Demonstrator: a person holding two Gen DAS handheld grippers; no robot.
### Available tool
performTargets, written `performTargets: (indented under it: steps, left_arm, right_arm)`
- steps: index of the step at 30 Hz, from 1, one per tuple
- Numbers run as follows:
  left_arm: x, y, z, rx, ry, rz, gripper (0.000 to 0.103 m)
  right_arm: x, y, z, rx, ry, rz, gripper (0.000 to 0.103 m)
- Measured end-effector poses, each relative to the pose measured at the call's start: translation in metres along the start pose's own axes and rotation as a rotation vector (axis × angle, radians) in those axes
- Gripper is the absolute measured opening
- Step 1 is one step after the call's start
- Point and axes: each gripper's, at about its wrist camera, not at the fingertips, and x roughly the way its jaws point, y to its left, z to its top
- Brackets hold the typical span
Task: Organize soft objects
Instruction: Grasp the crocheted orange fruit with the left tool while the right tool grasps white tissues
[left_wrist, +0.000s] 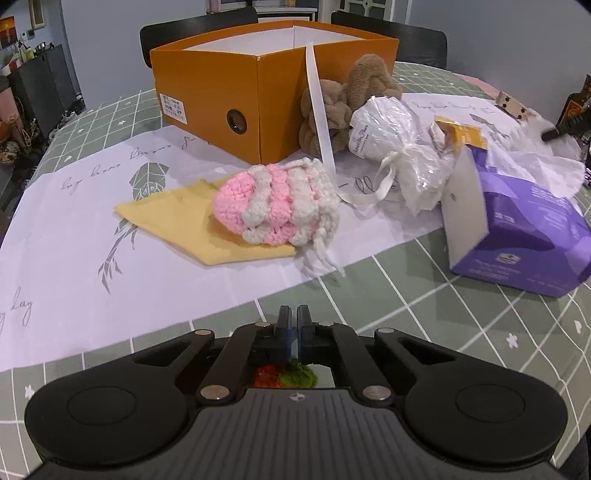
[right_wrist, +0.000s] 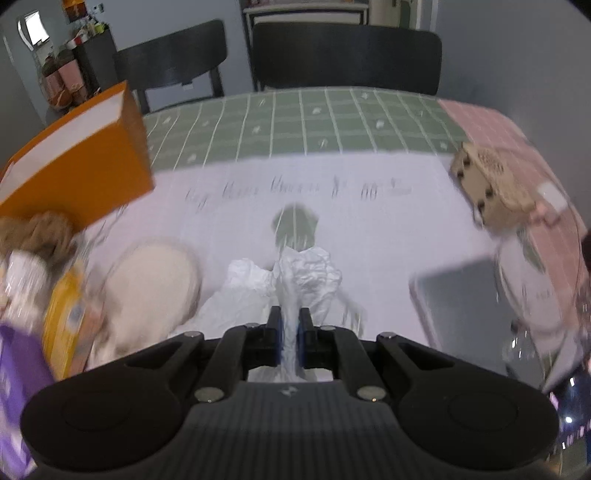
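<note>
Around the orange box: everything sits on a green checked table cloth, so I'll place stuff off the orange box (left_wrist: 229, 99)
Left gripper (left_wrist: 294, 321): fingers pressed together, nothing between the tips; something red and green shows right under it
Right gripper (right_wrist: 289, 325): clamped on crumpled white tissue paper (right_wrist: 295, 280)
Pink crochet pouch (left_wrist: 277, 203): just in front of the box, on a yellow cloth (left_wrist: 177, 218)
Brown plush (left_wrist: 347, 96): touching the box's right side
Purple tissue box (left_wrist: 524, 229): well right of it
</note>
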Motion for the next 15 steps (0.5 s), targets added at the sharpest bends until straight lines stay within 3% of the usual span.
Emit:
performTargets:
  steps: [5, 7, 11, 12, 14, 15]
  left_arm:
    - [-0.009, 0.002, -0.009, -0.021, -0.007, -0.02, 0.005]
    - [-0.01, 0.0, -0.014, -0.012, -0.017, 0.008, 0.016]
    - [-0.011, -0.003, -0.019, -0.004, -0.012, 0.043, 0.021]
    - [-0.013, -0.004, -0.02, 0.002, -0.017, 0.048, 0.028]
    - [-0.018, -0.005, -0.022, 0.007, -0.034, 0.063, 0.053]
    - [-0.021, -0.004, -0.023, 0.006, -0.049, 0.077, 0.075]
  right_arm:
    - [-0.016, 0.011, -0.042, -0.011, 0.049, 0.061, 0.006]
    - [-0.016, 0.019, -0.055, -0.025, 0.06, 0.08, 0.006]
    - [-0.005, 0.037, -0.071, -0.114, 0.052, 0.028, 0.007]
    - [-0.002, 0.04, -0.073, -0.128, 0.053, 0.021, 0.009]
    - [0.001, 0.042, -0.074, -0.121, 0.057, 0.02, 0.023]
    - [0.001, 0.043, -0.074, -0.114, 0.058, 0.02, 0.031]
